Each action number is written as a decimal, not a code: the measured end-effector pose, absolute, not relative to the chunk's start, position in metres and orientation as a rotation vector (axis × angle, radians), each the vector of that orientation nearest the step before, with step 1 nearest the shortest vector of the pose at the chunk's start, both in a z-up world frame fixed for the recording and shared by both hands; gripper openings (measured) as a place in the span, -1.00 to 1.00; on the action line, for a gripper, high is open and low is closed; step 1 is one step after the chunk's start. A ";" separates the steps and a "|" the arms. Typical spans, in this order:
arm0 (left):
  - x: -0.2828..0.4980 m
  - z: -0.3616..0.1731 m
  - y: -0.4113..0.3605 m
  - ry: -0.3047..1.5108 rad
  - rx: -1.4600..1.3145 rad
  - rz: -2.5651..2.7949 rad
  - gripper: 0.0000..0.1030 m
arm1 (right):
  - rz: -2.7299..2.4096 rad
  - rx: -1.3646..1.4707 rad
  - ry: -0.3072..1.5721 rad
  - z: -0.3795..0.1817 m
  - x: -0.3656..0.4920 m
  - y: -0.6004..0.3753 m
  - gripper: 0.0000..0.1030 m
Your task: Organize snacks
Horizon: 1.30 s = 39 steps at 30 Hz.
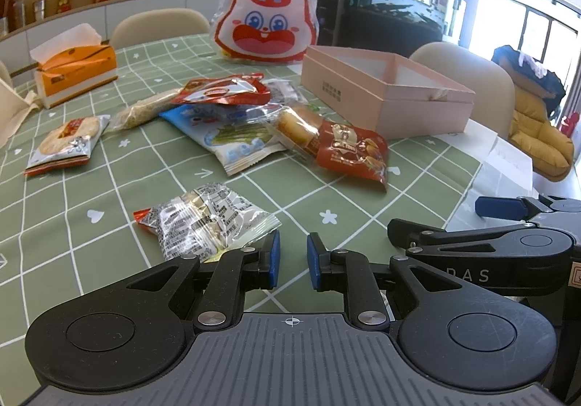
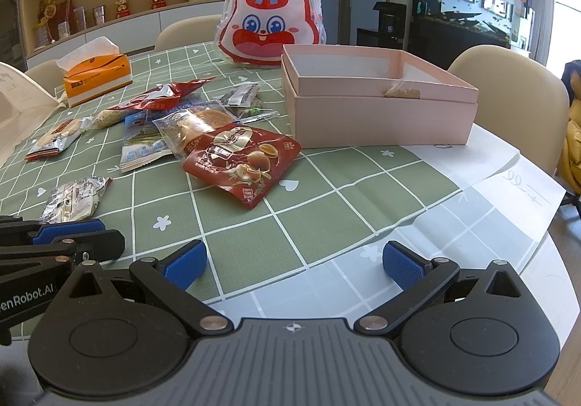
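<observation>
Several snack packets lie on the green checked tablecloth (image 1: 90,184). A silver packet (image 1: 203,220) (image 2: 74,201) lies just ahead and left of my left gripper (image 1: 293,260), whose jaws stand nearly shut with a narrow gap and nothing between them. Further off lie a red bag (image 1: 350,148) (image 2: 243,159), a bread packet (image 1: 294,124), a blue-white packet (image 1: 232,141) and a rice cracker packet (image 1: 67,141). An open pink box (image 1: 345,86) (image 2: 381,122) stands at the right, with one small snack (image 2: 403,92) inside. My right gripper (image 2: 294,260) is wide open over the cloth, empty.
A rabbit-faced bag (image 1: 267,17) (image 2: 270,21) stands behind the box. An orange tissue box (image 1: 76,73) sits at the far left. Beige chairs (image 2: 508,79) ring the table. The table edge (image 2: 552,224) curves close on the right. Both grippers sit side by side.
</observation>
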State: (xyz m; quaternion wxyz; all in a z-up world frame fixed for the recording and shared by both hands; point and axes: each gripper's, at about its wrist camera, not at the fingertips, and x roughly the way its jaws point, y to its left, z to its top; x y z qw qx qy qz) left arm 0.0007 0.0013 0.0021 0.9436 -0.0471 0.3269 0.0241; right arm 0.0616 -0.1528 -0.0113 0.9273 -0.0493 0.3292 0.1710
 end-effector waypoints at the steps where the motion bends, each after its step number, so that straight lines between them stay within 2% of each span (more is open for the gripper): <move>1: 0.001 0.002 0.001 0.668 -0.092 0.049 -0.60 | 0.355 -0.103 0.676 -0.011 0.062 -0.153 1.00; 12: 0.000 0.012 0.029 0.772 -0.237 -0.053 -0.61 | 0.541 -0.201 0.768 -0.003 0.077 -0.163 1.00; 18: 0.011 0.041 0.064 0.638 -0.301 -0.098 -0.62 | 0.616 -0.256 0.833 0.003 0.090 -0.153 0.98; 23: 0.036 0.059 0.132 0.562 -0.285 0.156 -0.62 | 0.565 -0.341 0.632 0.024 0.078 -0.136 0.95; 27: 0.060 0.050 0.207 0.581 -0.427 0.316 -0.62 | 0.523 -0.281 0.455 0.036 0.069 -0.134 0.95; 32: 0.084 0.028 0.265 0.582 -0.543 0.433 -0.62 | 0.616 -0.244 0.545 0.028 0.084 -0.124 0.95; 39: 0.098 0.010 0.273 0.597 -0.510 0.380 -0.62 | 0.680 -0.219 0.577 0.024 0.084 -0.120 0.95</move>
